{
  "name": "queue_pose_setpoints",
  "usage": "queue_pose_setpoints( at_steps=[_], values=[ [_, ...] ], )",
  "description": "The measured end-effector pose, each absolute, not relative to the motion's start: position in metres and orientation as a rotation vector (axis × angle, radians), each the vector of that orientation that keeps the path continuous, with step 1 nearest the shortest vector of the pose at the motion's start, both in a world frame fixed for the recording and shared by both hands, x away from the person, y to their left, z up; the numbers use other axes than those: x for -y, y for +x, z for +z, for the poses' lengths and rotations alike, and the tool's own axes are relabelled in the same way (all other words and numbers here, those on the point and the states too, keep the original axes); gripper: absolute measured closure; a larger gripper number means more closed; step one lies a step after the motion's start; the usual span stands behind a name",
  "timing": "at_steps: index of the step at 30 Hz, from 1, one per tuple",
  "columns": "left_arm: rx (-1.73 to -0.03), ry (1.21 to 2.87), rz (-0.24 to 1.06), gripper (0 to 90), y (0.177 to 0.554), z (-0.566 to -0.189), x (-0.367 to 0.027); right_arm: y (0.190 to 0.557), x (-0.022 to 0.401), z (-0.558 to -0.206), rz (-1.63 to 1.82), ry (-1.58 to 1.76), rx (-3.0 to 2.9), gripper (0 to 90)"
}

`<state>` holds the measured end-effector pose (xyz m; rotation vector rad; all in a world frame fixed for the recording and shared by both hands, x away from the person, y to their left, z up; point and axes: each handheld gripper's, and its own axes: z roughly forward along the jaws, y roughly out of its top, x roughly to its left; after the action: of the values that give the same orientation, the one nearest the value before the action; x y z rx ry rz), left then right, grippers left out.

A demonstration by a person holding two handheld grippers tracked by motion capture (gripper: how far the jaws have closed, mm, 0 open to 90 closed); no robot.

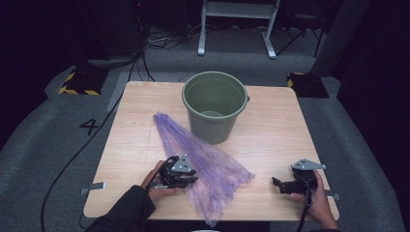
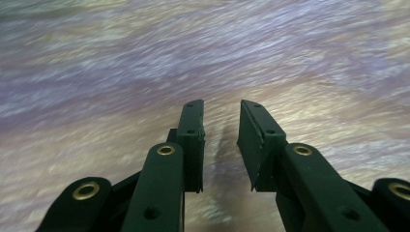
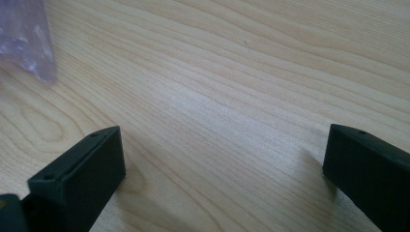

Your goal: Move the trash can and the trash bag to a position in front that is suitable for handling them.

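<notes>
Left gripper [image 1: 186,180] over purple bag [image 1: 203,154]

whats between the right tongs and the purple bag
Only bare wooden table: the high view shows an open stretch between the right tongs and the purple plastic bag; the bucket stands farther back.

Lab: hazard-striped floor mounts [image 1: 77,83], cables [image 1: 159,41]

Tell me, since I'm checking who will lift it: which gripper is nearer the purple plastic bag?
Left. The left gripper is right on the purple plastic bag, jaws over the film. The right gripper sits apart on bare table.
</notes>
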<state>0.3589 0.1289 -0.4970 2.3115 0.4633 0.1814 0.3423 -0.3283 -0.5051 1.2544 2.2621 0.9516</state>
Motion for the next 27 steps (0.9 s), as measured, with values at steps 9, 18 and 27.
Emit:
queue_pose_setpoints(
  at_steps=[9,18,27],
  values=[
    [-0.486,2.241,0.199,54.6,0.355,-0.49,-0.157,0.339,0.322,-0.495,1.047,1.185,-2.238,18.6],
    [-0.493,2.199,0.166,46.1,0.329,-0.482,-0.186,0.335,0.281,-0.477,1.159,1.044,-2.298,23.4],
    [-0.359,2.256,0.052,55.6,0.312,-0.493,-0.17,0.336,0.235,-0.471,1.21,0.91,-2.372,27.8]
  ],
)
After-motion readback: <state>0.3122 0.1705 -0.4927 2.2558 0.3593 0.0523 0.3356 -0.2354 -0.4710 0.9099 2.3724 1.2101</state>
